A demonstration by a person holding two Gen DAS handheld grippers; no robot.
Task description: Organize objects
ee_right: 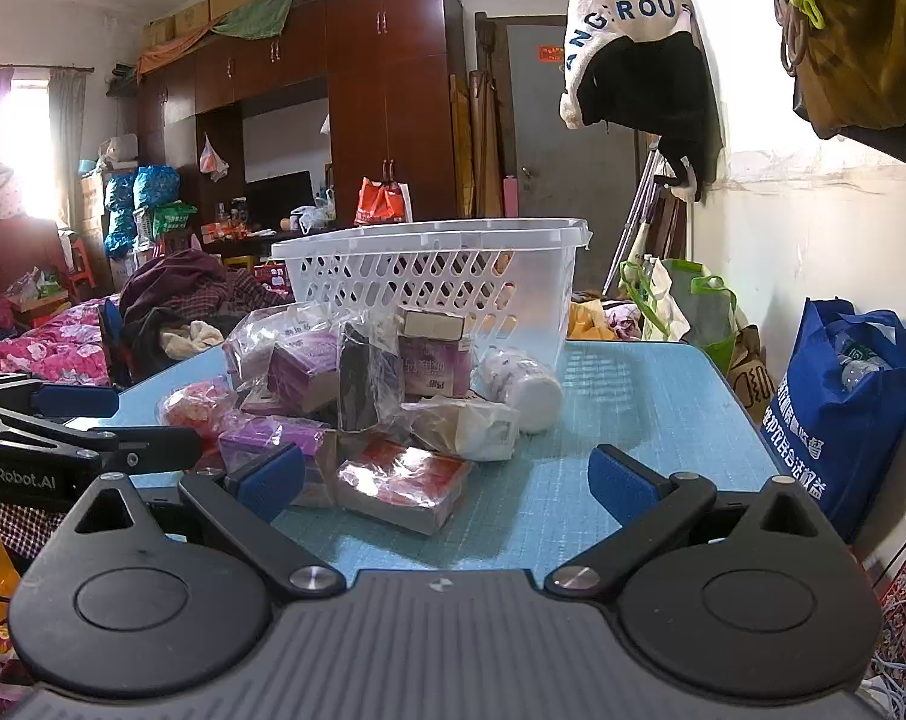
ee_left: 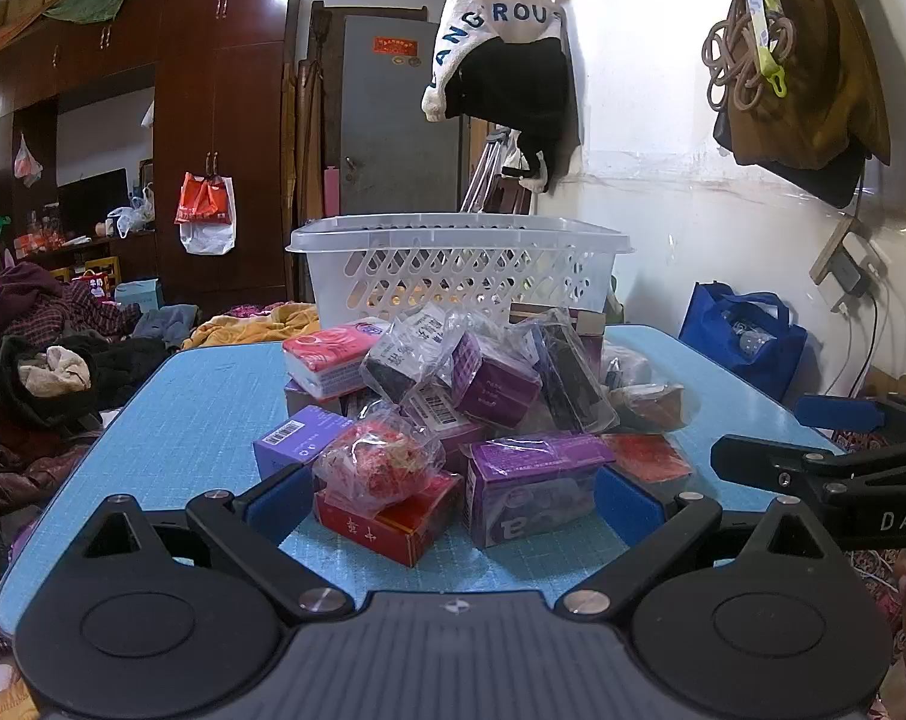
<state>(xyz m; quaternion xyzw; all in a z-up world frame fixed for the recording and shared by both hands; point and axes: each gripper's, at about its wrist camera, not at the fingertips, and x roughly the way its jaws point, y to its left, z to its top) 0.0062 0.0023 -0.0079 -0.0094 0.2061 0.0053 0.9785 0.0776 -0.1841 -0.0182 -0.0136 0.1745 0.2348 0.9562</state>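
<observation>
Two claws are held wide open, nothing gripped: left claw (ee_left: 450,495) is poised just in front of the pile of boxes and bagged items (ee_left: 471,408), right claw (ee_right: 447,483) near the pile's right side. A red box (ee_left: 393,525) and purple box (ee_left: 531,489) sit nearest the left claw. The white basket (ee_left: 459,267) stands directly behind the pile on the blue desk (ee_left: 213,396). Judgement: one front item should be picked w/ pads squared on firm box faces, not loose wrap, so neighbours aren't dragged.
</observation>
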